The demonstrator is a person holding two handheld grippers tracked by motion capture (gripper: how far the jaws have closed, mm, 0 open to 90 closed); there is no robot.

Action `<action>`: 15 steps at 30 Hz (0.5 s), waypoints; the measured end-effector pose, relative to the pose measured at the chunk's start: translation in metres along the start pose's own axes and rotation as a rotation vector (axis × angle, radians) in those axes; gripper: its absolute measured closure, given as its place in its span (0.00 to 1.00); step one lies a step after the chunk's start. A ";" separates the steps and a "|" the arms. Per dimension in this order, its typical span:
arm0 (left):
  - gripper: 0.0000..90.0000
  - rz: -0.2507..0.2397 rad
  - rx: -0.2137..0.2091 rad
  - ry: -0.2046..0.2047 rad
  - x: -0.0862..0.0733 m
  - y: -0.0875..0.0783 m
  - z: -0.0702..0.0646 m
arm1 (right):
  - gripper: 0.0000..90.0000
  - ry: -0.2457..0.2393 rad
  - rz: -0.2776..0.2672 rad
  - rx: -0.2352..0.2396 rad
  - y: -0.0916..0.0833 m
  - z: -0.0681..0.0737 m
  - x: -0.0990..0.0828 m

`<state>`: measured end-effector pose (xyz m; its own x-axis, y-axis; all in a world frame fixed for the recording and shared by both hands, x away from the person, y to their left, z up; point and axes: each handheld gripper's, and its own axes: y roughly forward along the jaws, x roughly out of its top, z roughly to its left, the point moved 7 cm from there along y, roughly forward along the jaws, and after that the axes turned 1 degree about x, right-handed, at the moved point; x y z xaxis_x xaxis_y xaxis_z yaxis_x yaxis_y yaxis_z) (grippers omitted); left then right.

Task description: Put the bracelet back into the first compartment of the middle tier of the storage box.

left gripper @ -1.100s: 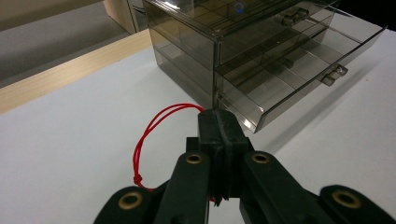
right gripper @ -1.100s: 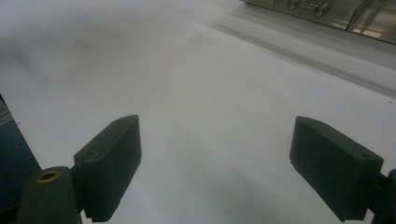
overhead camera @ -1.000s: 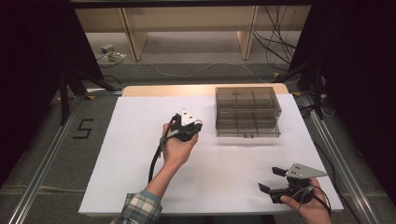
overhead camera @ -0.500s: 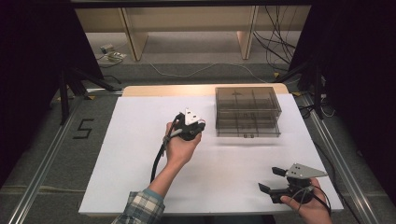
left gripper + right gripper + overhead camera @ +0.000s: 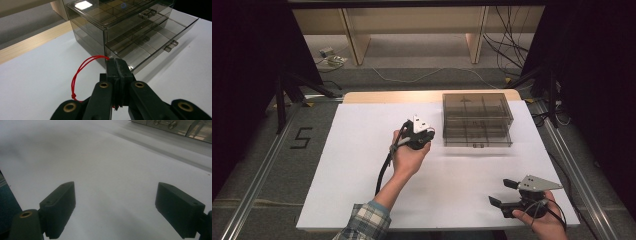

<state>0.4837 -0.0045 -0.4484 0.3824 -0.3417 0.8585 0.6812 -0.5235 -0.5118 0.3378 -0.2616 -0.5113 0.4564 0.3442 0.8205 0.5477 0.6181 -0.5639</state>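
Jaws pinching red string (image 5: pixel 80 75), drawer box (image 5: pixel 120 27) beside

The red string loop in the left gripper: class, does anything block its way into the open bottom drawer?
Nothing visible does. The left gripper holds the red string loop right beside the open bottom drawer, which is pulled out with empty compartments facing up.

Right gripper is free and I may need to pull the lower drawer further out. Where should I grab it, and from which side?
Take the small bar handle at the middle of the lower drawer front, coming level from the side of the smoky clear box that faces the person. The handle juts out, so open jaws could close above and below it. The right gripper is open; the left gripper holds the red string.
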 end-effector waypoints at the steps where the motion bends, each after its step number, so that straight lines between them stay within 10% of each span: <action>1: 1.00 -0.002 -0.001 -0.002 0.000 0.001 -0.001 | 0.19 0.003 0.002 0.000 0.000 0.000 0.000; 15: 1.00 0.006 -0.013 0.020 0.006 0.005 -0.007 | 0.19 0.014 -0.006 -0.003 0.000 0.000 0.001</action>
<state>0.4851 -0.0148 -0.4462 0.3733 -0.3606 0.8547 0.6710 -0.5313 -0.5172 0.3380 -0.2612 -0.5110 0.4627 0.3310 0.8224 0.5526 0.6177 -0.5596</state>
